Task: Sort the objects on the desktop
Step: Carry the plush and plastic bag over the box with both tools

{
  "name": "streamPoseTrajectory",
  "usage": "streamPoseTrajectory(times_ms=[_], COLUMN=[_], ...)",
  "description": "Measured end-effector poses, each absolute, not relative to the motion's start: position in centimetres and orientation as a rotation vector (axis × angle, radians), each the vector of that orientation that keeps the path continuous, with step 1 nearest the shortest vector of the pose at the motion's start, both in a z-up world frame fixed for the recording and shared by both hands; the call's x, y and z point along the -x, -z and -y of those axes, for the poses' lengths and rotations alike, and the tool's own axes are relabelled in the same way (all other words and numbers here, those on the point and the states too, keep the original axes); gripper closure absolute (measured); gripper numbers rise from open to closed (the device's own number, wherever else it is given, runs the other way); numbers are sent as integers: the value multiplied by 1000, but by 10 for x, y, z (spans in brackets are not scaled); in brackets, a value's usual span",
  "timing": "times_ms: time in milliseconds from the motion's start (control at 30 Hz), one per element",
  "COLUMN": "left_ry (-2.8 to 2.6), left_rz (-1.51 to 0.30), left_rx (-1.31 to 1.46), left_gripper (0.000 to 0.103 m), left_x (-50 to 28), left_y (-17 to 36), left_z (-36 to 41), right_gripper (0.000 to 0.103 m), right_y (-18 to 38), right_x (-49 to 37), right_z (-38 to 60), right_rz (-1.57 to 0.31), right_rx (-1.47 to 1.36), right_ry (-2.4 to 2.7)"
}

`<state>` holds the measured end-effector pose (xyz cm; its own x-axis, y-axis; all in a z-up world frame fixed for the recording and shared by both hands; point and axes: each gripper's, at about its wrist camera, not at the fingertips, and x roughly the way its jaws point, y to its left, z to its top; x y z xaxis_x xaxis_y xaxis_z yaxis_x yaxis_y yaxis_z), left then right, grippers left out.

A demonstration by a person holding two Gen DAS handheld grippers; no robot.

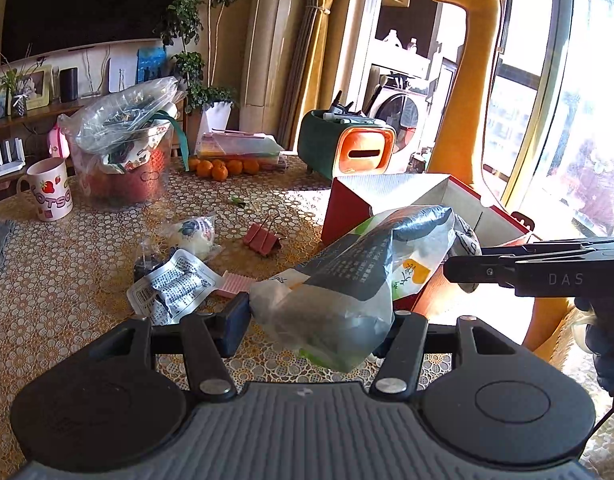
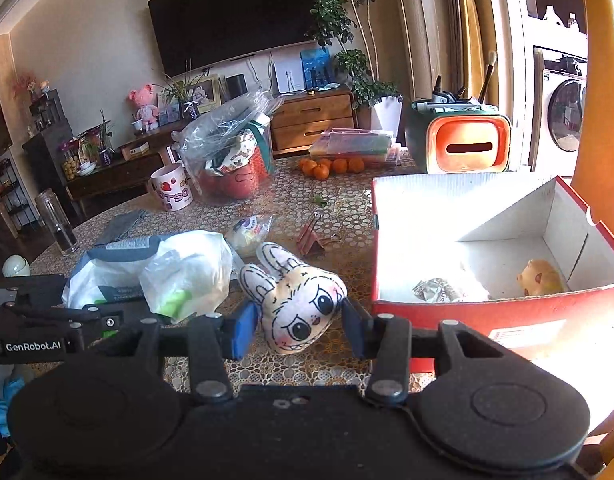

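- Our left gripper (image 1: 319, 320) is clamped halfway open on a plastic snack bag (image 1: 347, 276).
- Our right gripper (image 2: 301, 330) pinches a rabbit plush toy (image 2: 297, 300) narrowly, beside the red box (image 2: 507, 312).

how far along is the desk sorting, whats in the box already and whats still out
Done: a yellow toy and a crumpled wrapper lie in the red box. In hand: the left gripper holds a plastic bag, the right gripper a rabbit plush. Left on the table: a pink binder clip, small packets and a wrapped ball.
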<state>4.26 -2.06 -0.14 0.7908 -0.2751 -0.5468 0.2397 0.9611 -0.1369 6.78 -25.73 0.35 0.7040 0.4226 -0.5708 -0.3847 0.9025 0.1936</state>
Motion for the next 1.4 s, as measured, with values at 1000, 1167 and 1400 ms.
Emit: streamPoseTrajectory(times_ms=[1000,1167,1400], left_ry=[407,406,410], left_rz=[-556,-574,-593], left_rx=[-71,-101,-160], left_gripper=[46,46,46], left_x=[-116,-138,-170], left_y=[-21,-19,-12], left_z=[147,162,189], right_gripper=[56,56,56], right_y=[-2,3,11], right_x=[-114,-126,-148], right_z=[378,389,396], right_rz=[-619,-626,-642], right_rx=[-106,-88,-48], right_ry=[-266,-246,-232])
